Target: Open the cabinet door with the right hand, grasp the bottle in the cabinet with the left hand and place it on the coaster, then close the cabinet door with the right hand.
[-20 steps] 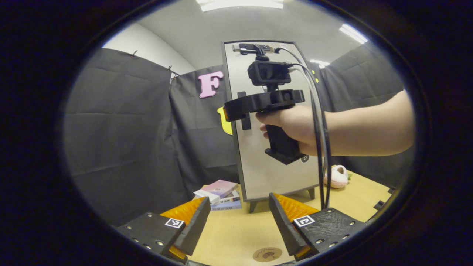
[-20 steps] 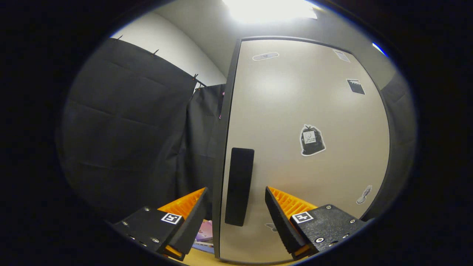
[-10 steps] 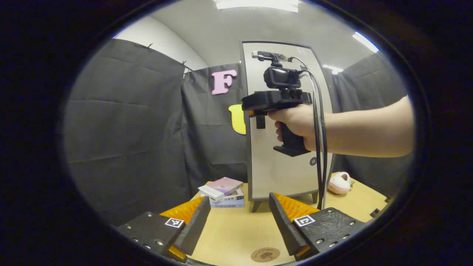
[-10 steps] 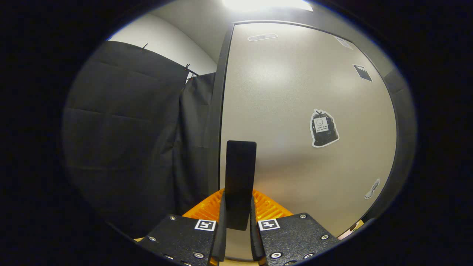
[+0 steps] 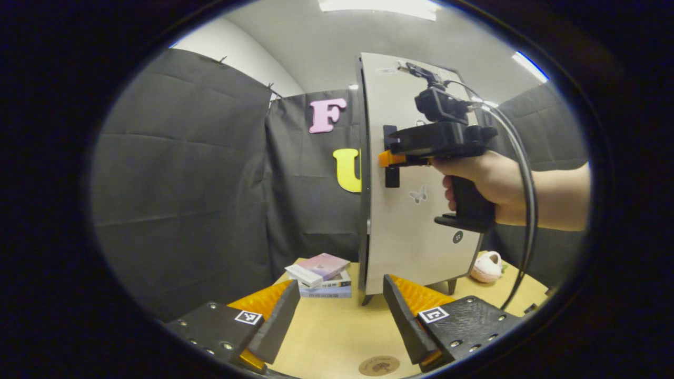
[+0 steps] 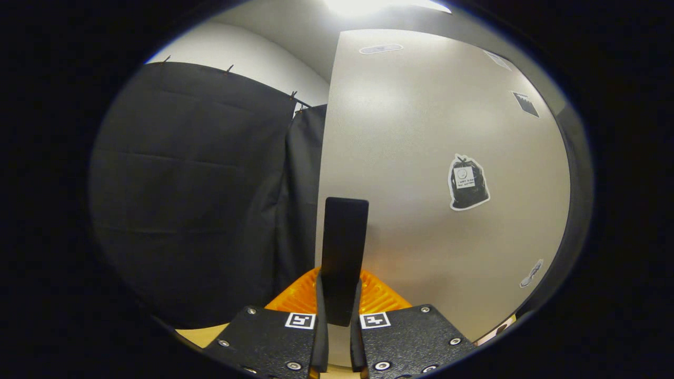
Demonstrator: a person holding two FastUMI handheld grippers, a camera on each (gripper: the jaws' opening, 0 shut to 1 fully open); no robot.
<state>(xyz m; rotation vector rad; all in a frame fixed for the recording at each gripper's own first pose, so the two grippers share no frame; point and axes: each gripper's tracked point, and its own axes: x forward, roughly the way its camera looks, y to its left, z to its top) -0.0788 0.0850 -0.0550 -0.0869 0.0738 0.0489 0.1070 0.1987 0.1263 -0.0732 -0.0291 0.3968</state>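
Note:
A pale cabinet door (image 5: 416, 221) with small stickers has swung slightly out from the cabinet frame. Its black vertical handle (image 6: 342, 252) sits clamped between both fingers of my right gripper (image 6: 338, 316), which is shut on it. The same right gripper (image 5: 392, 158) appears in the left gripper view, held by a hand (image 5: 489, 181) at the handle (image 5: 390, 176). My left gripper (image 5: 339, 316) hangs open over the wooden table (image 5: 331, 331), empty. A round brown coaster (image 5: 380, 365) lies just below it. The cabinet's inside is hidden.
A stack of books (image 5: 322, 275) lies on the table left of the cabinet foot. A small pink-and-white plush toy (image 5: 486, 267) sits to the cabinet's right. Black cloth walls (image 5: 179, 184) enclose the booth. Cables (image 5: 524, 210) trail from the right gripper.
The right gripper closed onto the door handle and has pulled the door a little way open, its left edge now swinging toward the camera. The left gripper stayed open and backed off slightly.

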